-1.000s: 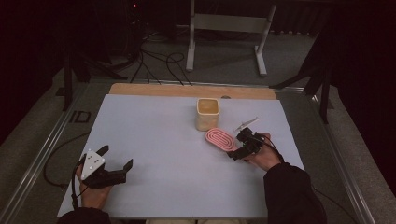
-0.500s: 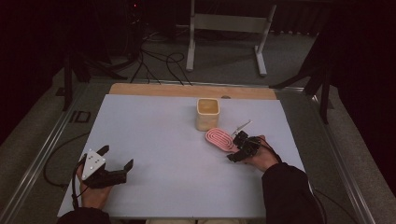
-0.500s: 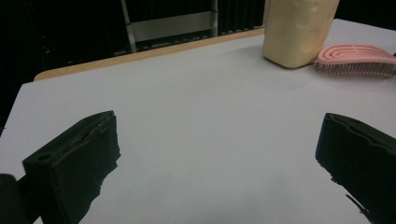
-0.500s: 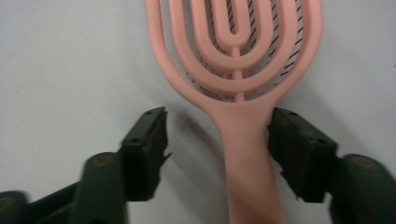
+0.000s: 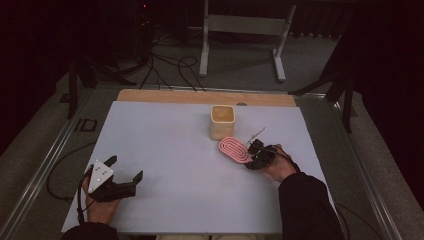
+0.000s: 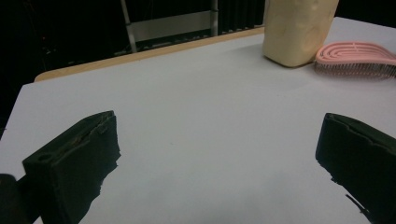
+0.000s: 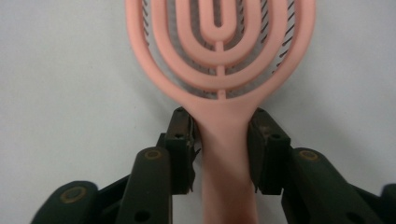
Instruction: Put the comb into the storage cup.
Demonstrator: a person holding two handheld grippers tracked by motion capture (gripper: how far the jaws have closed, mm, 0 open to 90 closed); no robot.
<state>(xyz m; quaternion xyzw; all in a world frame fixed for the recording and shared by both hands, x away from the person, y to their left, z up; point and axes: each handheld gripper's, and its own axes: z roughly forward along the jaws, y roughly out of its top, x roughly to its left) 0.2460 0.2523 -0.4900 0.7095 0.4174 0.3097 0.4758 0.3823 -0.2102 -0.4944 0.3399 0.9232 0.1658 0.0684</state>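
While the right gripper (image 7: 219, 140) is closing its jaws on the pink brush (image 7: 219, 60) handle beside the cup (image 5: 222, 121), left gripper (image 5: 120, 175) is idling wide open; next likely calls for lifting.

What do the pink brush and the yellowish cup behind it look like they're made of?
Pink brush: probably moulded plastic with a matte finish; its smooth concentric ribs are one even colour, with thin dark bristles underneath. Yellowish cup: likely plastic or silicone with a dull finish; its walls are faintly mottled, its corners rounded, and it shows no glare. The look alone can't settle which.
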